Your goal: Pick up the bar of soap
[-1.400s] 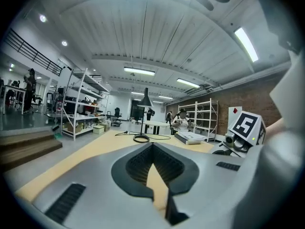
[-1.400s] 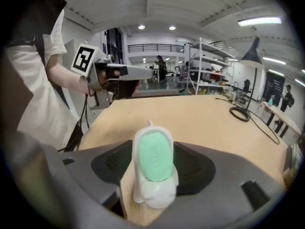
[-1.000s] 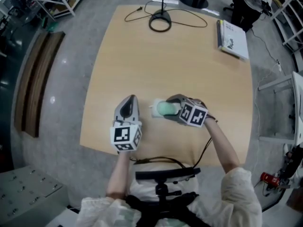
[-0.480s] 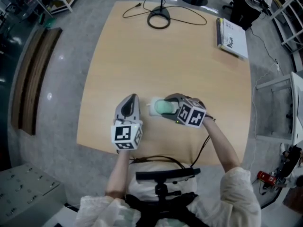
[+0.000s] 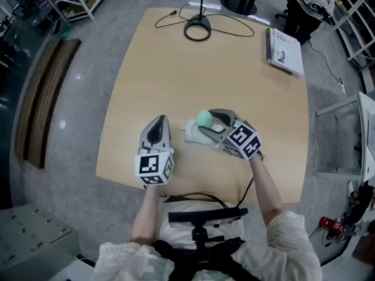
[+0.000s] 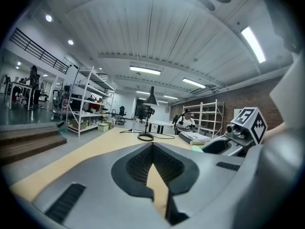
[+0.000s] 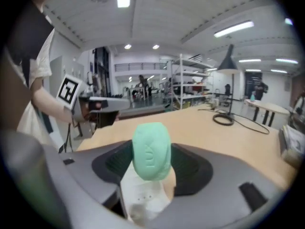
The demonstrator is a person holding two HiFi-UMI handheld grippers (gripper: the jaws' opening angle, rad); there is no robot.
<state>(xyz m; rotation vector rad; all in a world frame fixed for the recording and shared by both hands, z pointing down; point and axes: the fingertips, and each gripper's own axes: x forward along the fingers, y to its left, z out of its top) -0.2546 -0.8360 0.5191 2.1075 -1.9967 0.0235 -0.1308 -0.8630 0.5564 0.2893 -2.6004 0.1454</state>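
Observation:
A mint-green bar of soap (image 5: 205, 119) (image 7: 151, 150) is clamped between the jaws of my right gripper (image 5: 206, 122) (image 7: 151, 163), lifted a little above a white soap dish (image 5: 194, 134) (image 7: 141, 194) on the wooden table (image 5: 205, 63). The dish shows below the soap in the right gripper view. To the left of the dish, my left gripper (image 5: 157, 127) (image 6: 153, 175) rests over the table with its jaws closed together and nothing held. The right gripper's marker cube (image 6: 249, 123) appears at the right of the left gripper view.
A black lamp base (image 5: 198, 27) with its cable sits at the table's far edge. A book (image 5: 285, 50) lies at the far right corner. A wooden bench (image 5: 44, 98) stands on the floor to the left, white shelving (image 5: 357, 16) to the right.
The right gripper has risen and tilted, lifting the green soap off the white dish and slightly farther away. The left gripper has stayed where it was.

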